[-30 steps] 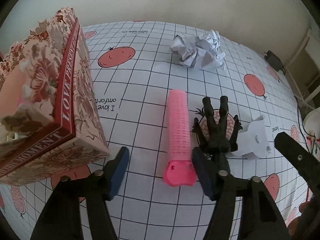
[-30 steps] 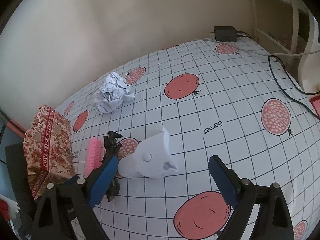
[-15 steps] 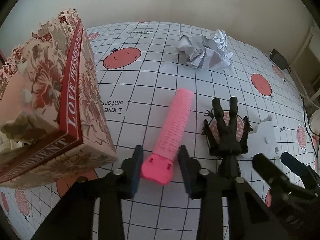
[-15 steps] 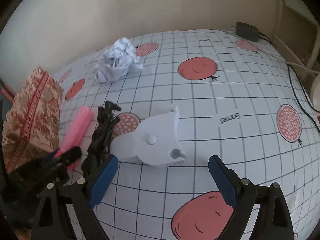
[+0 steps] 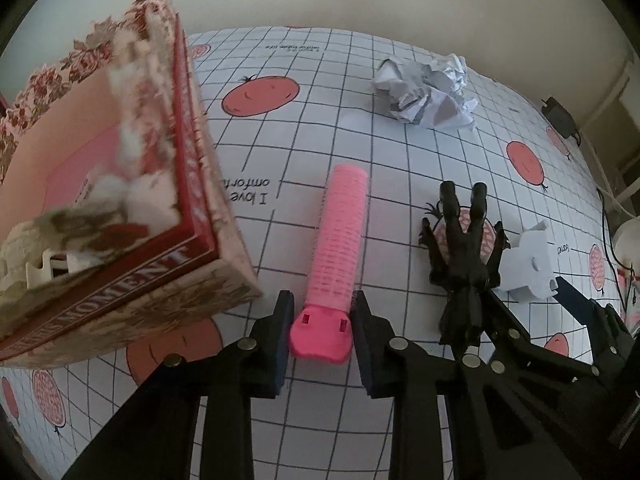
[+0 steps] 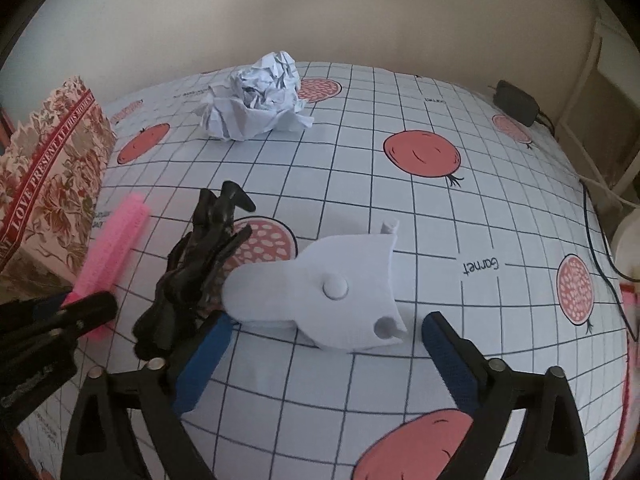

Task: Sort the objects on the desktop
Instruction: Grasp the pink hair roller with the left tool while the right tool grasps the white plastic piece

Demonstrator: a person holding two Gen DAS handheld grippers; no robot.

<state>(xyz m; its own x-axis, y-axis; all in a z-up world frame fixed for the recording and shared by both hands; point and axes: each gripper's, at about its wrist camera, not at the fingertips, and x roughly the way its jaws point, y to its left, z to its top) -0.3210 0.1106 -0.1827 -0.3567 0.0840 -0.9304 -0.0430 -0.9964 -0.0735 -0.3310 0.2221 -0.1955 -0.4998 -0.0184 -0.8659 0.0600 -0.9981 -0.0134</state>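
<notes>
The left tool [image 5: 320,336] was closing on the pink roller [image 5: 340,248]; the right tool [image 6: 324,344] spread wider around the white piece [image 6: 340,292]. Black figure [image 6: 196,272] and crumpled paper [image 6: 256,100] remained unsorted on the tabletop [image 6: 440,220].

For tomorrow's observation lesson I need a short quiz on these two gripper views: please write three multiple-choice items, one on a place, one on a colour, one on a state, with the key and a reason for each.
1. Where does the crumpled paper ball lie?
A. Inside the floral box
B. On the tablecloth beyond the other items, near the wall
C. Between the right gripper's fingers

2. What colour is the long ribbed piece?
A. Pink
B. Green
C. Yellow

3. How does the right gripper stand toward the white plastic part?
A. Clamped on it
B. Spread wide, fingers either side, not touching
C. Lifting it off the cloth

Key: B, the ball sits far back on the cloth, apart from the floral box. A, it is plainly pink, its near end between the closing left gripper pads. B, gaps show beside both blue pads, and the jaws are opening.
</notes>
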